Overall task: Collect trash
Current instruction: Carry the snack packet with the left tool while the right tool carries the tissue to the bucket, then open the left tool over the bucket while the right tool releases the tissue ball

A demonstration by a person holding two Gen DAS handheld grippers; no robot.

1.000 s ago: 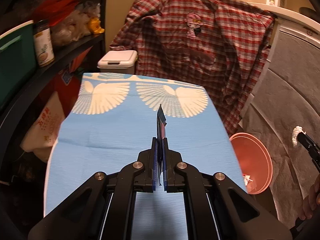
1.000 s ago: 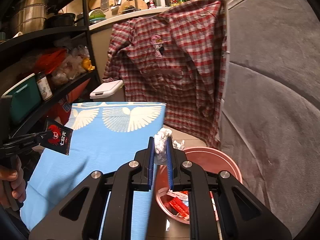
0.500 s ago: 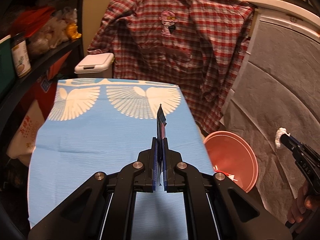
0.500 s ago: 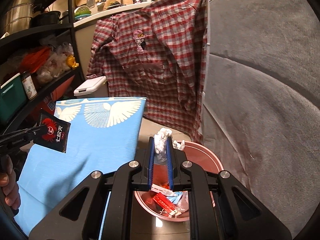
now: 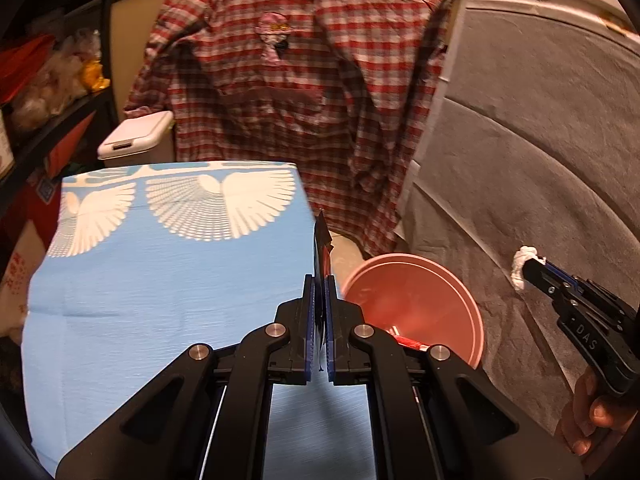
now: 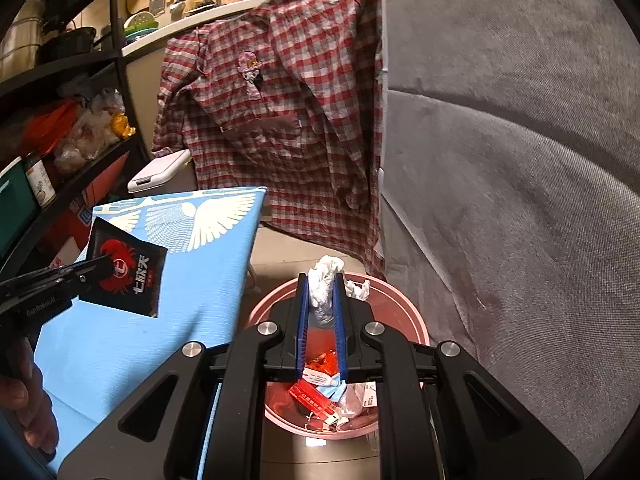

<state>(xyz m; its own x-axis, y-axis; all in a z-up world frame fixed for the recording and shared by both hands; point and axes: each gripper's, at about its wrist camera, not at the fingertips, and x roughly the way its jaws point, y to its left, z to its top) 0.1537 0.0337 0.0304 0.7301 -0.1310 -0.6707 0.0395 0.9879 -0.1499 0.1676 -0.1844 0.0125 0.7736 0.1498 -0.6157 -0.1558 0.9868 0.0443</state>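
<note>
My left gripper is shut on a black snack wrapper with a red crab print, held edge-on above the right edge of the blue table; it shows flat in the right wrist view. My right gripper is shut on a crumpled white tissue, held over the pink waste bin. The bin stands on the floor right of the table and holds red and white wrappers. The right gripper with the tissue shows at the right of the left wrist view.
The table has a blue cloth with white wing prints. A plaid shirt hangs behind. A grey sofa is to the right. A white lidded bin and black shelves with goods stand to the left.
Both grippers have moved to the right toward the pink bin, each still holding its piece. The right gripper now hangs over the bin's opening.
</note>
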